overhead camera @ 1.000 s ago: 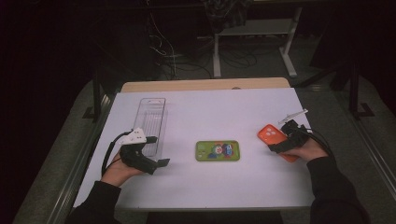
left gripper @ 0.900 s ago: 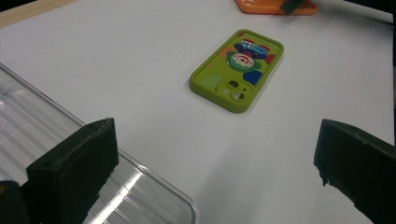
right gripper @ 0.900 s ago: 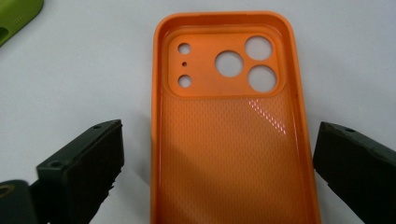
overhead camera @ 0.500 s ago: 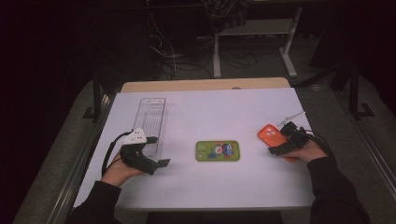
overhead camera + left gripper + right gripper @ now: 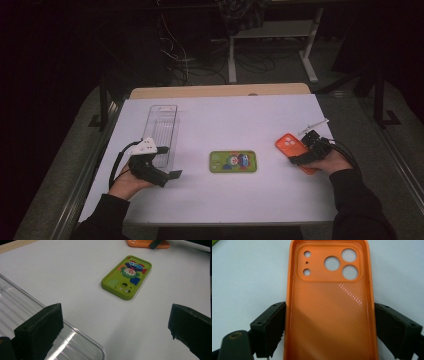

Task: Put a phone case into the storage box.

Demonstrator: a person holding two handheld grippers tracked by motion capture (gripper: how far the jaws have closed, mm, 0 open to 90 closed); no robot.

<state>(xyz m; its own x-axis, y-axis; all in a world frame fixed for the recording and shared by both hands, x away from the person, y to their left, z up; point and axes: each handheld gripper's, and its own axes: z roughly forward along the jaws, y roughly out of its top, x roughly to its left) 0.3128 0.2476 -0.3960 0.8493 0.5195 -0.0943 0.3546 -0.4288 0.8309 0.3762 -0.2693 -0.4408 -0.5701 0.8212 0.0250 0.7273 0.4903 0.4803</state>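
Straddling the glossy orange plastic phone case (image 5: 329,312), the right gripper (image 5: 306,153) has moved slightly left, jaws pressed against its long edges. The left gripper (image 5: 117,332) stays spread, empty, unmoved.

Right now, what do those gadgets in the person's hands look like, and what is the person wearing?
Both are black hand-held tools with two blocky black jaws. The left gripper carries a white part on top and a black cable looping behind it. The right gripper has black cables trailing toward the wrist. The person wears dark long sleeves.
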